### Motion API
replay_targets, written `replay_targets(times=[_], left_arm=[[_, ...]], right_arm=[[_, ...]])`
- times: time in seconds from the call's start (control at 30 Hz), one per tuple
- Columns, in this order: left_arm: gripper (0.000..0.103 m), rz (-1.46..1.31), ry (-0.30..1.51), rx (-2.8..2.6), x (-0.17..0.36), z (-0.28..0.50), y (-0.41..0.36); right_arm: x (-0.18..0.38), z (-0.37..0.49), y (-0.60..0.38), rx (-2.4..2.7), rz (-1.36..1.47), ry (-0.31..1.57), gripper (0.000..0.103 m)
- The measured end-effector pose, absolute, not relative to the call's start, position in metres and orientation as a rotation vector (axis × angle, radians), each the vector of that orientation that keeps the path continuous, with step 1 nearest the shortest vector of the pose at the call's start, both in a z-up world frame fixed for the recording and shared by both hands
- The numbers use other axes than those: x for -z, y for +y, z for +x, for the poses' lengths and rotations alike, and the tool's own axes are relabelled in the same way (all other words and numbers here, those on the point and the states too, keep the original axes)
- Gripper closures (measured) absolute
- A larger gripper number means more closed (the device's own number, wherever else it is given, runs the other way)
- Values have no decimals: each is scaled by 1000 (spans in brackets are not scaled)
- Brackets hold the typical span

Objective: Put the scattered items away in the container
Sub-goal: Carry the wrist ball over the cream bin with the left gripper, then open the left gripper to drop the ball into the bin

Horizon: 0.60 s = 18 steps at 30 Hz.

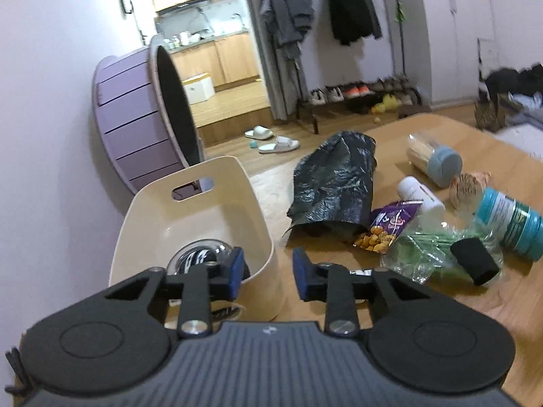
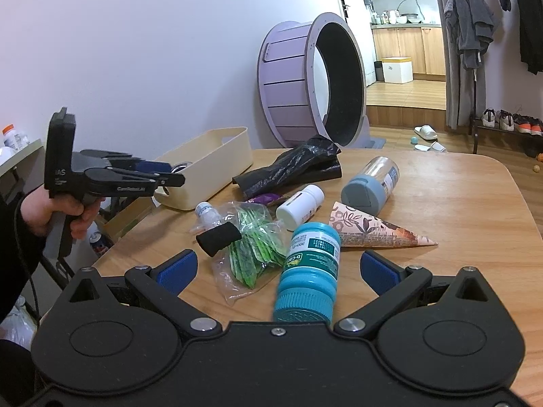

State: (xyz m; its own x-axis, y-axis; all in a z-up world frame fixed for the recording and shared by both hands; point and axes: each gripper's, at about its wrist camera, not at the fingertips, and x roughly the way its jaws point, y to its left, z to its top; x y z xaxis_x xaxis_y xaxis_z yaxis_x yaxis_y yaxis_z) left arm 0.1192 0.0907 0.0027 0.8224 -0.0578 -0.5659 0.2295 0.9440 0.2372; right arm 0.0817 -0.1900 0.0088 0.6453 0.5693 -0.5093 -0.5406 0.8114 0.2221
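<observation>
A cream plastic bin (image 1: 237,200) (image 2: 217,159) stands at the table's left edge with a clear ball (image 1: 200,254) inside. My left gripper (image 1: 268,274) (image 2: 163,173) is open and empty, straddling the bin's near wall. My right gripper (image 2: 278,268) is open wide around a teal pill bottle (image 2: 310,268) (image 1: 512,224) lying on the table, not touching it. Scattered nearby lie a black plastic bag (image 1: 336,183) (image 2: 292,166), a white bottle (image 2: 300,207) (image 1: 420,195), a grey-capped jar (image 2: 370,186) (image 1: 434,156), a paper cone (image 2: 376,230), a green-filled clear bag (image 2: 251,240) (image 1: 427,251) and a black cylinder (image 2: 219,237) (image 1: 475,261).
A purple snack packet (image 1: 390,227) lies by the black bag. A small clear bottle (image 2: 207,212) sits left of the green bag. A large purple wheel (image 2: 309,81) stands on the floor behind the wooden table (image 2: 458,196). Shoes and a clothes rack are far right.
</observation>
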Motion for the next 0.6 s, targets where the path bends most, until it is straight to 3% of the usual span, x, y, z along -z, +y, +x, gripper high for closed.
replay_targets(times=[0.1,0.6], left_arm=[[94,321,601,165,-1,129,91],[98,338,631,208,-7,102,61]], right_arm=[[-9,82,-190,-631,54,598,0],[-9,82,-189,-635,59,599,0]])
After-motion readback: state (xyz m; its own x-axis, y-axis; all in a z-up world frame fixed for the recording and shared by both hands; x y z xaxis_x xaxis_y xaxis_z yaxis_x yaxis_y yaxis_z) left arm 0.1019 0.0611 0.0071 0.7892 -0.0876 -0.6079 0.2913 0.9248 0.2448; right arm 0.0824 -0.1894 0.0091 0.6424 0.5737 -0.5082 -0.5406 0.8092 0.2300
